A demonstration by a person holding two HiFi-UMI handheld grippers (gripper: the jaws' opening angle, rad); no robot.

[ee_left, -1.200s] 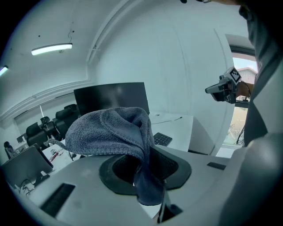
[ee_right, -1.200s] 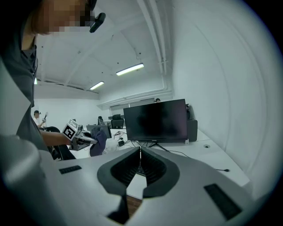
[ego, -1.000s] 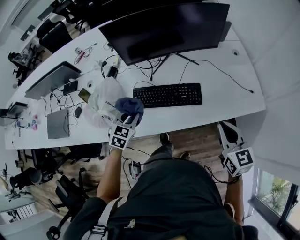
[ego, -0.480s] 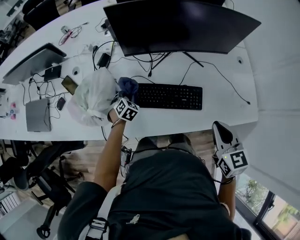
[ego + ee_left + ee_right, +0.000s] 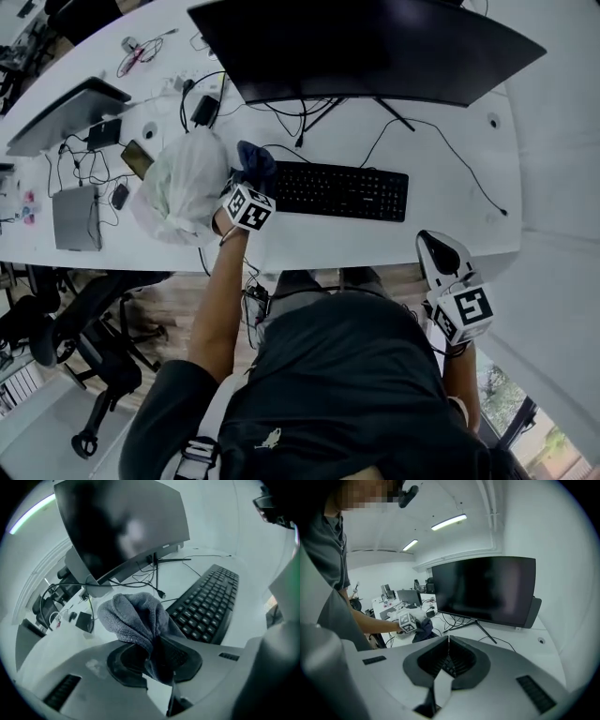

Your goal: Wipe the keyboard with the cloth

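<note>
A black keyboard (image 5: 339,190) lies on the white desk (image 5: 450,202) in front of a big dark monitor (image 5: 366,47). My left gripper (image 5: 246,190) is shut on a dark blue-grey cloth (image 5: 255,161), which bunches up just off the keyboard's left end. In the left gripper view the cloth (image 5: 136,618) bulges out of the closed jaws, with the keyboard (image 5: 206,606) to its right. My right gripper (image 5: 441,262) hangs off the desk's front edge at the right, shut and holding nothing. The right gripper view shows the monitor (image 5: 487,590) and the left gripper's marker cube (image 5: 407,622).
A crumpled clear plastic bag (image 5: 183,187) sits just left of the cloth. Cables (image 5: 309,122) run under the monitor stand. Farther left lie a phone (image 5: 139,159), a laptop (image 5: 66,105) and a grey tablet (image 5: 75,217). Office chairs (image 5: 75,328) stand below the desk.
My left gripper has carried the cloth forward from near the desk's front edge to the keyboard's left end. The right gripper has stayed low at the right.
</note>
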